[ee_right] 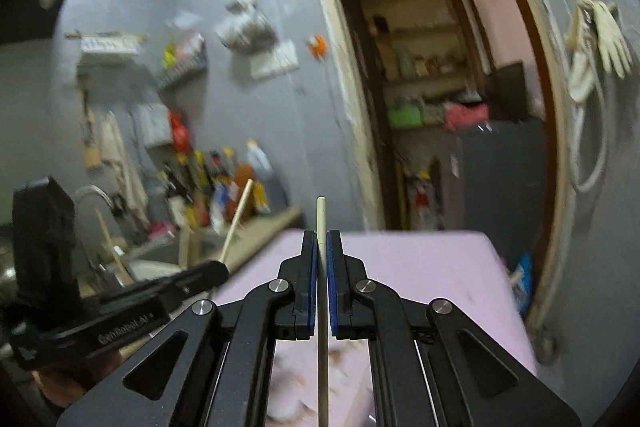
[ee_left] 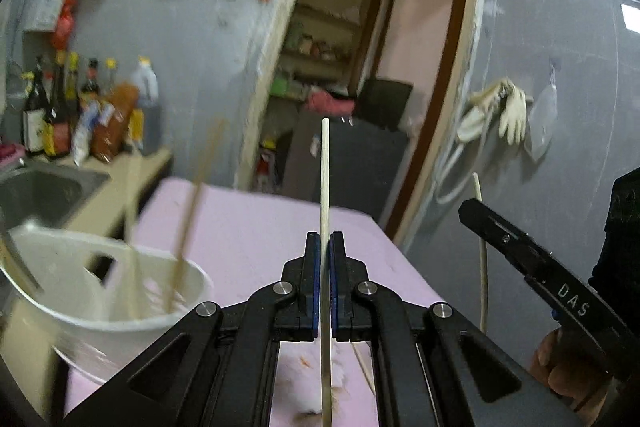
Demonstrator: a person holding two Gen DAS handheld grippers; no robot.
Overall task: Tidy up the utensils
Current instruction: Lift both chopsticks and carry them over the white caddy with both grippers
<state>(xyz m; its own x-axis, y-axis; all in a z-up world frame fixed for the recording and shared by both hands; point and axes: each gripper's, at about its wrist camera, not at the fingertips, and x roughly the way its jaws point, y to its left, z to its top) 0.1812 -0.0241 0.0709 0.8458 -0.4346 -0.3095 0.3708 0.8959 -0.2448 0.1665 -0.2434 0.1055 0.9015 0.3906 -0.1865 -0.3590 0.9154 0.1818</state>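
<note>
Both grippers are closed, each on one thin, round, pale wooden chopstick: the left gripper [ee_left: 324, 247] pinches the left chopstick [ee_left: 325, 179] between blue pads, the right gripper [ee_right: 320, 247] pinches the right chopstick [ee_right: 321, 219], above the smooth pink table [ee_left: 248, 223]. Beside it stands a white plastic holder [ee_left: 132, 291] with more sticks.

Both wrist views look level along their fingers, sharing the pink table [ee_left: 248, 227] and doorway [ee_right: 440, 107].
</note>
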